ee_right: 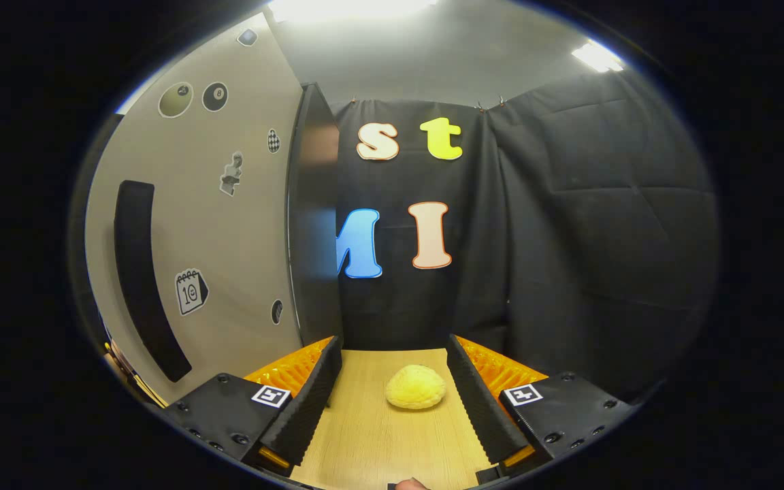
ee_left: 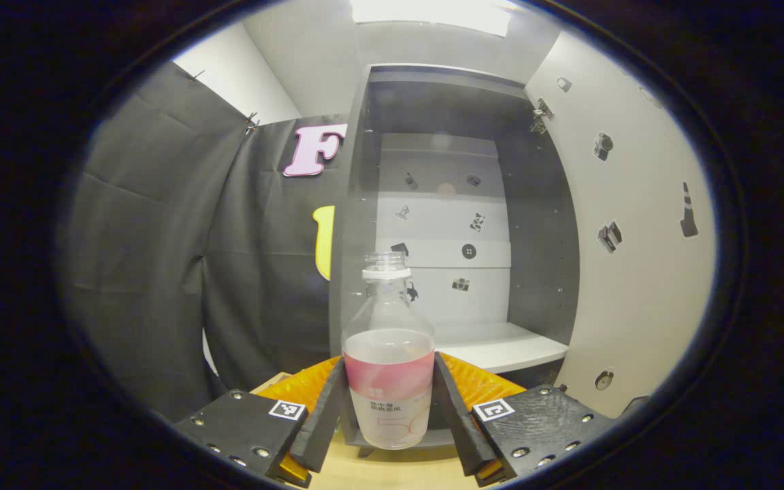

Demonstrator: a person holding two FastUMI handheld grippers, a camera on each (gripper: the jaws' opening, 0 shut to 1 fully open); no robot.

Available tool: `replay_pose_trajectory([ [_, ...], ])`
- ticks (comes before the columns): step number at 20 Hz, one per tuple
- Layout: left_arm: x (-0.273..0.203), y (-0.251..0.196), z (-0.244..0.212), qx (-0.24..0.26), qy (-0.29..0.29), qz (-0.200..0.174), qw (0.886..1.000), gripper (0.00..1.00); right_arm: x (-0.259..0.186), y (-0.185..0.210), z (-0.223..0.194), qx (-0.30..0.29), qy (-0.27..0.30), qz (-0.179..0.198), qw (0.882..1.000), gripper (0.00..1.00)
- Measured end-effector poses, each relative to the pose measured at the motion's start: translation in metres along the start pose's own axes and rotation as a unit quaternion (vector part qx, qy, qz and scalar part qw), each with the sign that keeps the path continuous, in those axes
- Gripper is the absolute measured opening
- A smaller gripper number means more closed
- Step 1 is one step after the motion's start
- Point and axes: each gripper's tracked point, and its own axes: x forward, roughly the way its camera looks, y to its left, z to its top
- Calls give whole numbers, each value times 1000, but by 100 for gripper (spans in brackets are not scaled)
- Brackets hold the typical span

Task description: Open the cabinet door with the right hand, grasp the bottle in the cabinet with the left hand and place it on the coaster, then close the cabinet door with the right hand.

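A clear bottle (ee_left: 389, 381) with a pink and white label and no cap stands upright between the fingers of my left gripper (ee_left: 389, 361), which is shut on its label band. Behind it the dark cabinet (ee_left: 542, 224) is open, with a white shelf (ee_left: 501, 344) inside. The cabinet door (ee_left: 637, 272) is swung out to the right. In the right gripper view that door (ee_right: 229, 224) stands at the left, carrying a long black handle (ee_right: 140, 272). My right gripper (ee_right: 393, 347) is open beside the door's edge, with nothing between its fingers.
A yellow rounded lump (ee_right: 416, 386) lies on the wooden table (ee_right: 365, 435) ahead of the right gripper. Black cloth walls close off the booth behind and to the sides. Stickers dot the door and the cabinet's back panel (ee_left: 443, 224).
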Motion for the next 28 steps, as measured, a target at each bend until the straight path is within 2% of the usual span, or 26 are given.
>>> replay_pose_trajectory([
  [1, -8, 5, -5, 2, 2, 6, 1000, 72, 0, 1, -1, -2, -2, 4, 1000, 98],
  [4, -38, 20, -21, 4, 8, 21, 1000, 72, 1, 2, -3, -6, -5, 9, 1000, 98],
  [10, -82, 34, -64, 2, 27, 31, 999, 72, 8, 10, -17, -3, 6, 22, 1000, 98],
  [15, -105, 43, -108, -16, 55, 43, 997, 72, 9, 13, -29, -7, 18, 19, 1000, 98],
  [16, -110, 44, -120, -14, 65, 46, 997, 72, 9, 13, -31, -8, 22, 18, 1000, 93],
  [23, -136, 56, -187, -44, 119, 68, 990, 75, 9, 17, -39, -17, 32, 18, 999, 93],
  [26, -143, 62, -208, -48, 134, 74, 987, 72, 6, 20, -44, -25, 41, 19, 999, 93],
  [27, -145, 63, -216, -48, 139, 76, 986, 75, 6, 21, -46, -29, 44, 18, 998, 98],
  [28, -147, 64, -223, -48, 145, 78, 985, 72, 5, 21, -48, -32, 46, 18, 998, 93],
])
